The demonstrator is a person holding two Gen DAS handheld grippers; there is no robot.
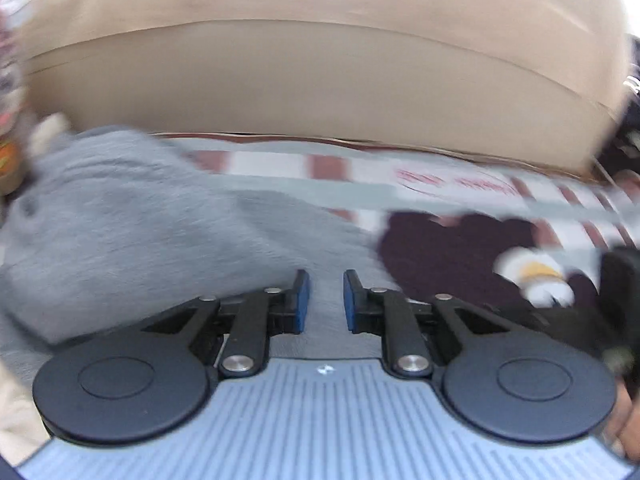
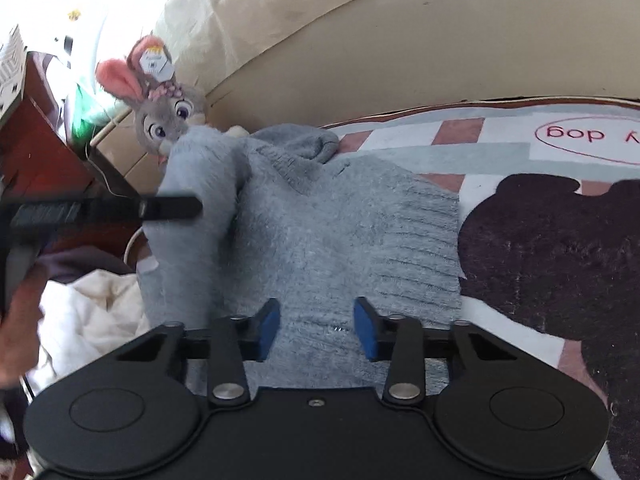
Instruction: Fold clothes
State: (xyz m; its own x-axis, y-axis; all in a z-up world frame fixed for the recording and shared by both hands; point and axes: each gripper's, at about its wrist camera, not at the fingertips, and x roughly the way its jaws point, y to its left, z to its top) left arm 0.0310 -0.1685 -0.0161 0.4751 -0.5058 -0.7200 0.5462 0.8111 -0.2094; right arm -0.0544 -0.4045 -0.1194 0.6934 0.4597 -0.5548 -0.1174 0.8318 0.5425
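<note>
A fluffy grey sweater (image 2: 320, 232) lies spread on a checked blanket (image 2: 500, 148), collar away from me. My right gripper (image 2: 318, 328) sits at its near edge, and the knit fills the gap between the blue pads and touches both. The left gripper (image 2: 192, 208) comes in from the left, held by a person's hand (image 2: 16, 320), and is shut on the sweater's sleeve (image 2: 196, 168), which stands lifted off the bed. In the blurred left wrist view the left gripper (image 1: 326, 300) has its pads close together with a strip of the grey sweater (image 1: 140, 220) between them.
A plush rabbit (image 2: 168, 116) leans against the beige padded backrest (image 2: 360, 40) behind the sweater. A white cloth (image 2: 88, 312) is bunched at the lower left beside red-brown wooden furniture (image 2: 40, 140). The blanket carries a dark bear shape (image 2: 540, 248) on the right.
</note>
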